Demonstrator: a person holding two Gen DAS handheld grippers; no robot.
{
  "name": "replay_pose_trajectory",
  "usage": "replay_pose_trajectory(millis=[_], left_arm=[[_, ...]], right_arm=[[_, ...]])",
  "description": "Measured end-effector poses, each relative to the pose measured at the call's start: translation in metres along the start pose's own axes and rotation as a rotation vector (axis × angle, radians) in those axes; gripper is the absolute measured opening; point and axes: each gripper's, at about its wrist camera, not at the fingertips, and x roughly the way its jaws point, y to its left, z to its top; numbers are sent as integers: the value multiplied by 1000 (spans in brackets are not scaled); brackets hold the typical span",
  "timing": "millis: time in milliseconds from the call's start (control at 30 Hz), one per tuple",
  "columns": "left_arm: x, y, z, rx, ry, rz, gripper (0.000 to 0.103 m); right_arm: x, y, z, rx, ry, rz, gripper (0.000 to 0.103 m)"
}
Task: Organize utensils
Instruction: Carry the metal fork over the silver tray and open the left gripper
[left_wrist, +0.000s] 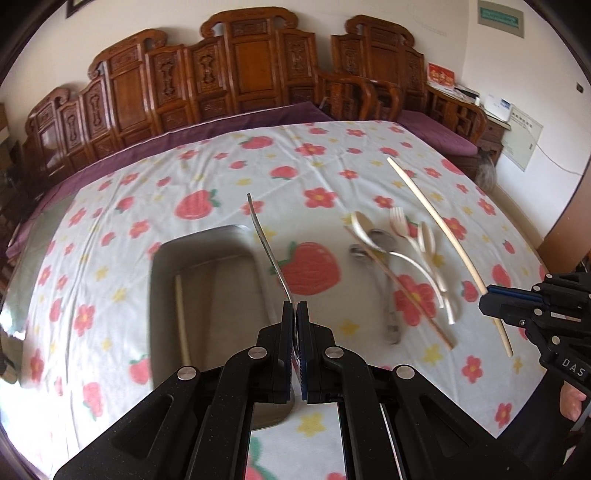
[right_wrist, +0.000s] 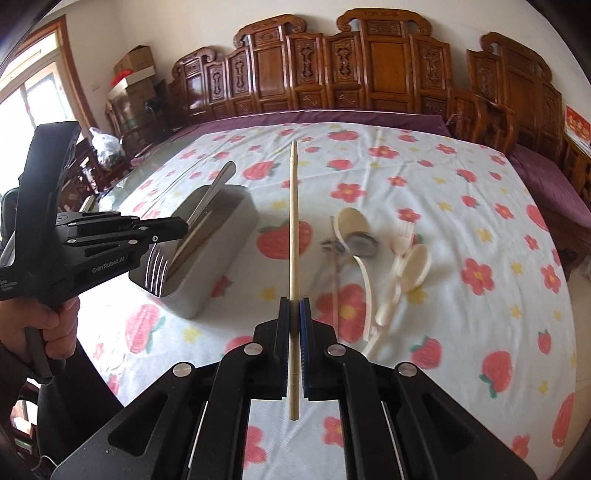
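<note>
The left gripper (left_wrist: 296, 314) was clamped on a metal fork (right_wrist: 157, 267), held above the metal tray (left_wrist: 207, 251) near the table's (left_wrist: 110, 206) left edge. The right gripper (right_wrist: 294, 314) was clamped on a pale chopstick (right_wrist: 293, 236). Remaining spoons and forks (left_wrist: 399, 254) lay toward the table's right side, and another chopstick (left_wrist: 181, 317) rested inside the tray.

Loose cutlery pile (left_wrist: 399, 258) is motion-blurred; pieces overlap indistinctly.
</note>
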Motion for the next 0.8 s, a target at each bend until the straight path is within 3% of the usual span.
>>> replay_pose_trajectory(millis=[367,800], left_arm=[[1,48,-15,-48,16,40,2],[16,69,-23,-87,23,24,0]], right_arm=[[22,42,14,-43,26,21,6],[49,70,29,-54,53,36,6]])
